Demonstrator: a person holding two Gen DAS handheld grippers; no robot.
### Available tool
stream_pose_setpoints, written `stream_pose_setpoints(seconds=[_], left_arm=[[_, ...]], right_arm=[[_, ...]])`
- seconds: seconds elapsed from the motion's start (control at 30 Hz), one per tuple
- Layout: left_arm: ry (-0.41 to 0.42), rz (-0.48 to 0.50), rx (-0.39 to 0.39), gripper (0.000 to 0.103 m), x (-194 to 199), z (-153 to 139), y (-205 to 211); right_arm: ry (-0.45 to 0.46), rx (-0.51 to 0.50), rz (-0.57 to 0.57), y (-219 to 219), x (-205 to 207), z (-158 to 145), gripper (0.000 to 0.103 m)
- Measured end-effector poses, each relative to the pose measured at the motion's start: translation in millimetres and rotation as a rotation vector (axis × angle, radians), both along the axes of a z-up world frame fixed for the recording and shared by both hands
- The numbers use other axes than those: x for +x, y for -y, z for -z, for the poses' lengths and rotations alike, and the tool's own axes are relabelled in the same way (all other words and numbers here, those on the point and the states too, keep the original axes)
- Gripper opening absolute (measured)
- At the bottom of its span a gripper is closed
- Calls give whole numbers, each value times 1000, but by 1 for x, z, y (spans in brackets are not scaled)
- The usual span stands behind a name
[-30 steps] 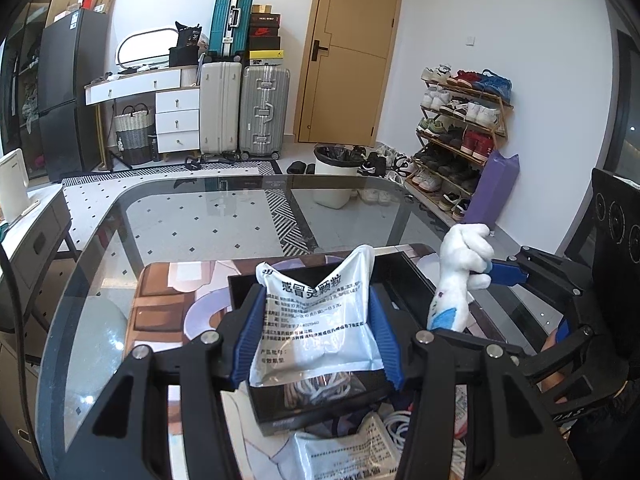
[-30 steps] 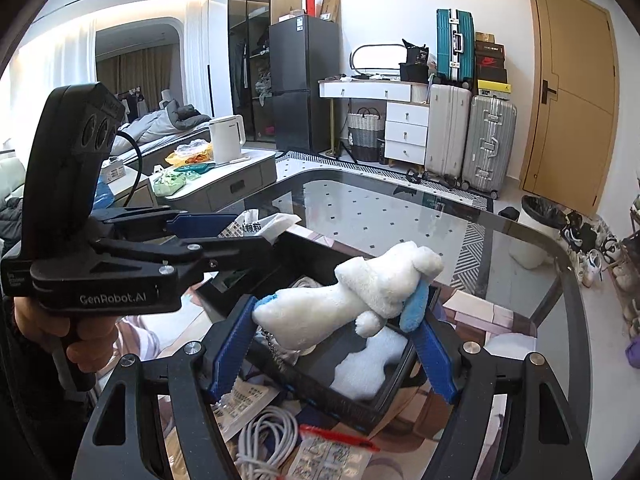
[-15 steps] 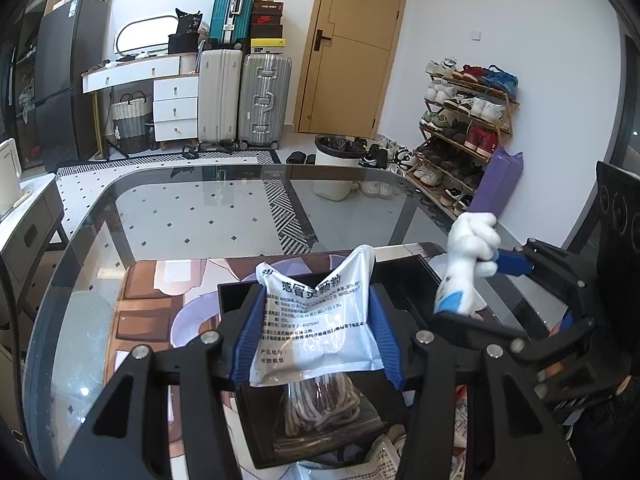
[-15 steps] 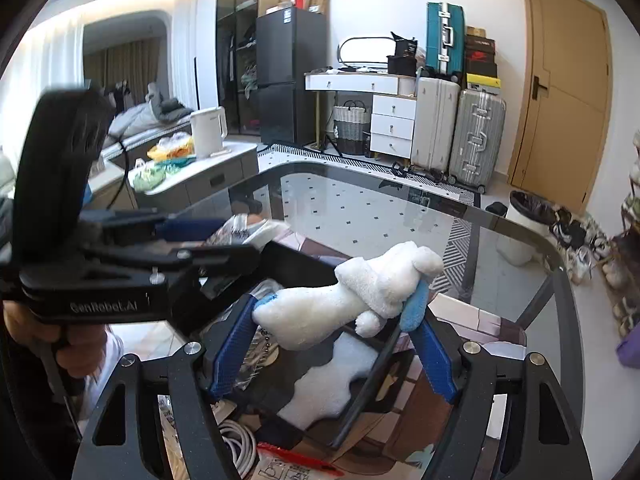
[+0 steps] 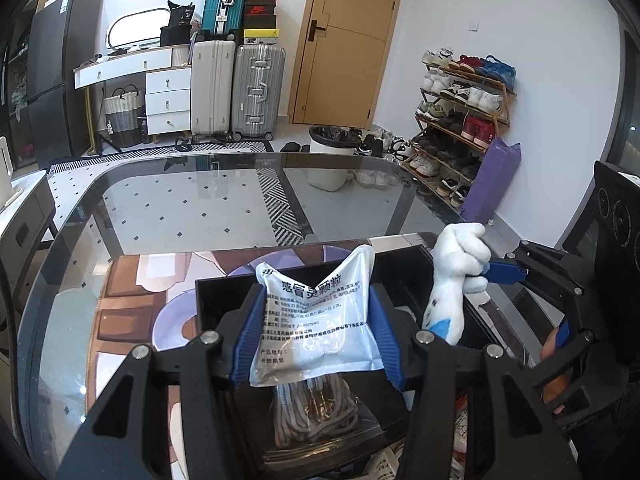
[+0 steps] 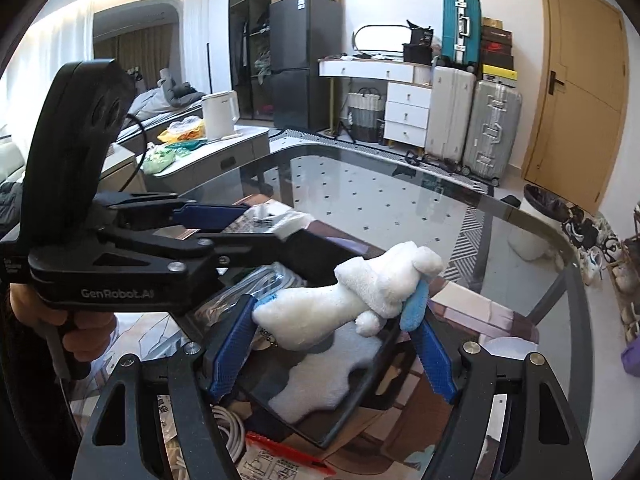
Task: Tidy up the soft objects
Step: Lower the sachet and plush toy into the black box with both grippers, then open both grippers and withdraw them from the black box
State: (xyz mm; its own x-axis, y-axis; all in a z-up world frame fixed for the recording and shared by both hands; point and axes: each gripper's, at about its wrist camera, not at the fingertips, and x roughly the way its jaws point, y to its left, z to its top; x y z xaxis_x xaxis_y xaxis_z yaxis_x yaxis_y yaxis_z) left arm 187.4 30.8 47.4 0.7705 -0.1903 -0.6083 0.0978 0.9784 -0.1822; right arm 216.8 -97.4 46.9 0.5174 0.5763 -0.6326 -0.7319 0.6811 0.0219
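The left gripper (image 5: 316, 332) is pinching a white printed medicine sachet (image 5: 316, 324) between its blue pads, jaws fairly narrow, and is holding it above the black tray (image 5: 224, 292) on the glass table (image 5: 160, 216). The right gripper (image 6: 332, 332) is clamping a white plush toy (image 6: 340, 304) across a wider gap, its body hanging over the same tray.

As I judge it, the slick sachet is bowing between the pads and could be slipping out and landing outside the tray wall. The plush toy is lying slanted between the pads, so it could be twisting free or catching on the tray rim when released. With both grippers crowding one tray, they could be knocking each other.

Counting: two grippers, one sachet held, one plush toy held, one tray, one bagged coil of rope (image 5: 316, 416) inside it, and one flat white fleece piece (image 6: 320, 376) there too.
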Motion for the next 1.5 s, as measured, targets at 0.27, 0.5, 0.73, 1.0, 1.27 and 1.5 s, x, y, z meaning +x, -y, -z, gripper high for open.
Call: stream_pose_setpoints(seconds=[0.27,0.5,0.73,1.0,1.27,1.5], left_arm=[[-12,4,-4,51,1,6,2],[-36,15,7,56,-3,9,3],[-8,19,8,85,-25,1,4],[29,-3,42,103,-58,-6,6],[41,-47,55,103,-86,2,5],[59,-87,15,103,-103,12,-6]], right_arm=[[4,-21,-29,-10,0,7,81],[50,-47,2,-6,-11,5,96],[26,9,88,25,-35,2,100],[-33,74,178,57,-65,4,102],[-73,73,184,66,-87,6,102],[-114,59,204,69,-94,18,102]])
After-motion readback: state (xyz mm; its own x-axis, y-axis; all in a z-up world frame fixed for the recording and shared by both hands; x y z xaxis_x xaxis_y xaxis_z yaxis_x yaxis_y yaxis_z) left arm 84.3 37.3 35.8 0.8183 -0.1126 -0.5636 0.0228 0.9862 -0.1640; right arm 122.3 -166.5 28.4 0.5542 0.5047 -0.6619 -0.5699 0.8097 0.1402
